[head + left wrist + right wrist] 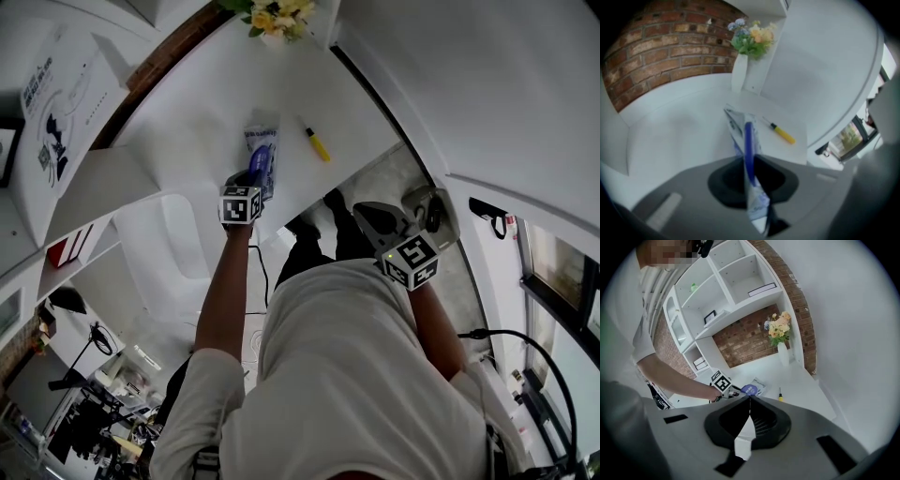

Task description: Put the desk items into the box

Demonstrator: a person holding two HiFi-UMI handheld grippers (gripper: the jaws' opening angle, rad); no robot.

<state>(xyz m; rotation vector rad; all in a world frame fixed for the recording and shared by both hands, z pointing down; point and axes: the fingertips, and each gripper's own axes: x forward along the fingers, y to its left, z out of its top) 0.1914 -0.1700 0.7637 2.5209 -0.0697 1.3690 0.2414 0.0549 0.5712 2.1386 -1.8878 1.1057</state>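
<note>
Nearest the person's body, the right gripper (362, 214) (750, 397) is held over the floor, off the desk edge. Its jaws are pressed together and nothing is between them.

Ahead of it, the left gripper (258, 180) (748, 158) is stretched out over the white desk (197, 122) (670, 136) (797, 380). Its jaws are pinched on a flat white-and-blue printed packet (262, 150) (751, 187) (753, 389). In the left gripper view the packet is seen edge-on between the pads, with its far end reaching out over the desk top. Whether that end touches the desk cannot be told.

Just beside the packet, on its right and apart from it, a slim yellow-handled screwdriver (317, 143) (782, 133) (780, 394) lies flat on the desk.

At the left edge of the head view, well apart from the packet, a white printed cardboard box (56, 103) is seen. The packet is outside it.

At the far end of the desk, a white vase of yellow and pale flowers (276, 19) (740, 70) (781, 341) stands upright against a red brick wall (656, 56) (745, 341). Above the wall, white shelving (726, 282) is shown in the right gripper view.
</note>
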